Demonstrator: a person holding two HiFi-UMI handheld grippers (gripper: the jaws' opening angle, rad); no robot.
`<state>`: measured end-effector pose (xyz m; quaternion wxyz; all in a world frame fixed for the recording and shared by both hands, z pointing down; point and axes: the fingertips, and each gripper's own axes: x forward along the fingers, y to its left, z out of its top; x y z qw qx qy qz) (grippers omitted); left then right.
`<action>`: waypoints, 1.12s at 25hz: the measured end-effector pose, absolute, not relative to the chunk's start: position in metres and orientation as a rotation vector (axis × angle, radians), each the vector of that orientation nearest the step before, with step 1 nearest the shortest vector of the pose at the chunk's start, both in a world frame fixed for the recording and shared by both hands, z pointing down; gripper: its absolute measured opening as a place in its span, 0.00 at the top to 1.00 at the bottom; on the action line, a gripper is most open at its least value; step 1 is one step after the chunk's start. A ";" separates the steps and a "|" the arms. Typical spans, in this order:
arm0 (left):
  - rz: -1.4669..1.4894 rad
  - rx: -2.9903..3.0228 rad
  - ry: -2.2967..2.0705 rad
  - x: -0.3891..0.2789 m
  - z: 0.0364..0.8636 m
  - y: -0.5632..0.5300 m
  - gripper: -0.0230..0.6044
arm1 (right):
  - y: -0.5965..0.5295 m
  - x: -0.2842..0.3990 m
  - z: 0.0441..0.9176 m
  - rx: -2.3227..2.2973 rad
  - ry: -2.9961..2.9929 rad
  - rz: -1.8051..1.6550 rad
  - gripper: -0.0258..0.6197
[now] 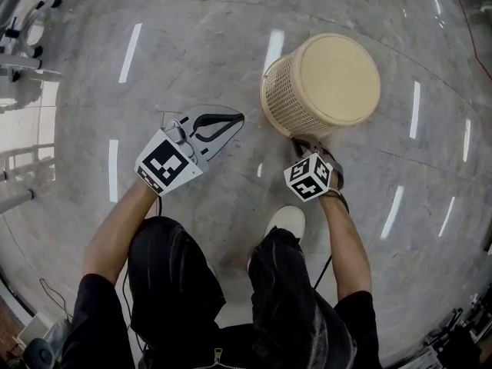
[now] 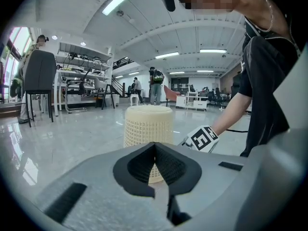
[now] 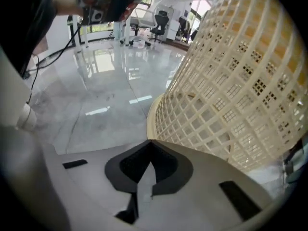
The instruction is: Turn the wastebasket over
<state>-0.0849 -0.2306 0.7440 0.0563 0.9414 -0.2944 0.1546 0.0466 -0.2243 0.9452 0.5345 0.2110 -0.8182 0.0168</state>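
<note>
The cream lattice wastebasket (image 1: 327,83) stands mouth-down at upper right, not yet turned over. Your right gripper (image 1: 302,140) is closed at its lower rim, seemingly pinching it. Your left gripper (image 1: 234,118), centre-left, is closed and empty. The whole flip remains.

The wastebasket (image 1: 327,83) is pale cream, its side a lattice of small square holes and its flat base plain. The floor (image 1: 207,44) is glossy grey marble with faint darker veins and white streaks of reflected light. The left gripper (image 1: 234,119) and right gripper (image 1: 298,139) are light grey with black-lined fingers (image 2: 139,170), and each carries a black-and-white cube (image 1: 164,165) of square markers. The person's trousers (image 1: 173,275) and shirt (image 1: 92,306) are black, and the shoe (image 1: 286,221) is white.
</note>
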 end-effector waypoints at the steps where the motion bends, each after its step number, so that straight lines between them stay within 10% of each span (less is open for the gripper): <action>1: 0.466 2.855 -0.899 -0.087 0.743 -0.231 0.95 | -0.224 0.041 0.936 0.519 -1.985 0.072 0.95; 15: 0.501 2.857 -0.989 -0.096 0.745 -0.234 0.95 | -0.210 0.044 0.907 0.657 -2.064 0.136 0.92; 18: 0.506 2.906 -1.032 -0.092 0.753 -0.248 0.95 | -0.223 0.094 0.886 0.846 -2.093 0.065 0.74; 22: 0.578 2.950 -0.912 -0.065 0.786 -0.269 0.56 | -0.258 0.140 0.857 0.934 -2.205 0.136 0.56; 28: 0.577 2.927 -0.730 -0.022 0.818 -0.294 0.31 | -0.288 0.135 0.826 0.804 -2.390 0.189 0.50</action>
